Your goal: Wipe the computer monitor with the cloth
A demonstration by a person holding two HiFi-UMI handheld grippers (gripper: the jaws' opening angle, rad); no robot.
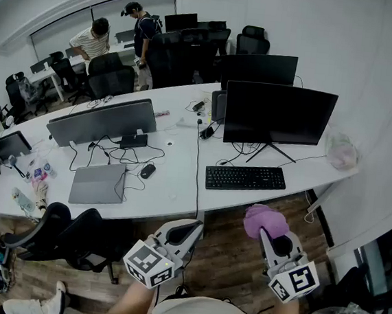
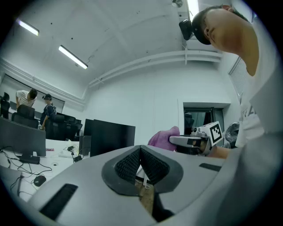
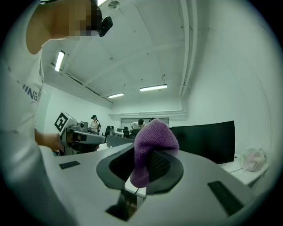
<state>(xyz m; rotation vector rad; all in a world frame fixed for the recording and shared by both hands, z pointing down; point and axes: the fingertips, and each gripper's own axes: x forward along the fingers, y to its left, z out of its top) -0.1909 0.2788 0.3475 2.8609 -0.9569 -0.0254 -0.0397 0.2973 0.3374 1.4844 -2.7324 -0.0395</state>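
We held the purple cloth (image 3: 152,134) pinched in our right gripper (image 3: 144,164); our left gripper (image 2: 140,160) was closed, empty, the monitor (image 1: 277,116) farther off.

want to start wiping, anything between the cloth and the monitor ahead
Nothing visible does. The cloth, clamped in the right gripper, has open air to the monitor screen; the keyboard lies flat on the desk, below that path.

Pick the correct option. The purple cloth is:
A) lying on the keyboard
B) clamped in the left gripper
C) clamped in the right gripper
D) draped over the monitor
C: the right gripper view shows the right gripper pinching the purple cloth between its fingers, while the left gripper is shut on nothing.
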